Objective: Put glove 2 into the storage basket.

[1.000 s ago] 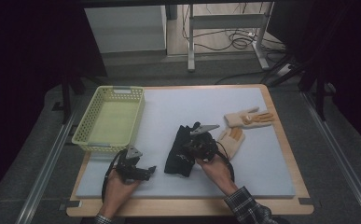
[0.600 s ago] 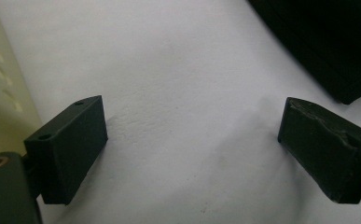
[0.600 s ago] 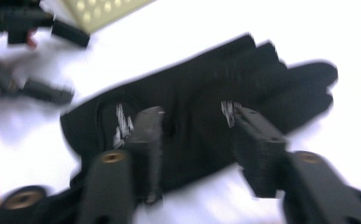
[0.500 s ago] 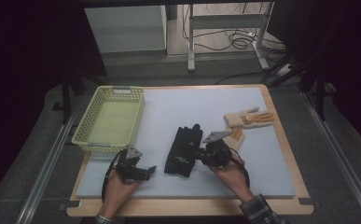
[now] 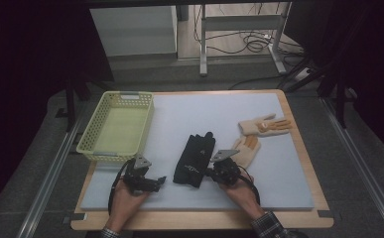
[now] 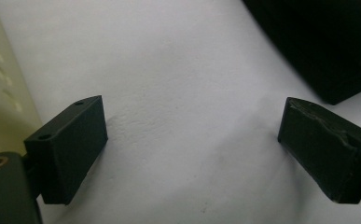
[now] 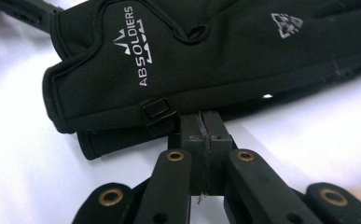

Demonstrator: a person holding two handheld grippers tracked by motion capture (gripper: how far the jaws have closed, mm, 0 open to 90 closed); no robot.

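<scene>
A pair of black gloves (image 5: 194,159) lies stacked flat in the middle of the white mat; the right gripper view shows the top glove's (image 7: 192,56) "ABSOLDIERS" print. My right gripper (image 5: 208,173) lies low at the stack's near right edge. Its jaws have just been closing and now meet at the tips (image 7: 202,116), which touch the glove's edge. Whether any fabric is pinched I cannot tell. My left gripper (image 5: 160,181) rests on the mat left of the gloves, open (image 6: 192,149) with bare mat between its jaws. The black glove's corner (image 6: 318,46) lies just beyond them.
A yellow-green plastic basket (image 5: 88,134) stands at the mat's left, with its wall (image 6: 1,93) close beside my left gripper. Two tan gloves lie to the right, one (image 5: 246,148) just behind my right hand and one (image 5: 265,125) farther back. The wooden table edge (image 5: 323,198) frames the mat.
My right gripper has moved down and toward the near edge, from over the black gloves to their near right edge. The gloves now lie flatter. The left hand kept still.
</scene>
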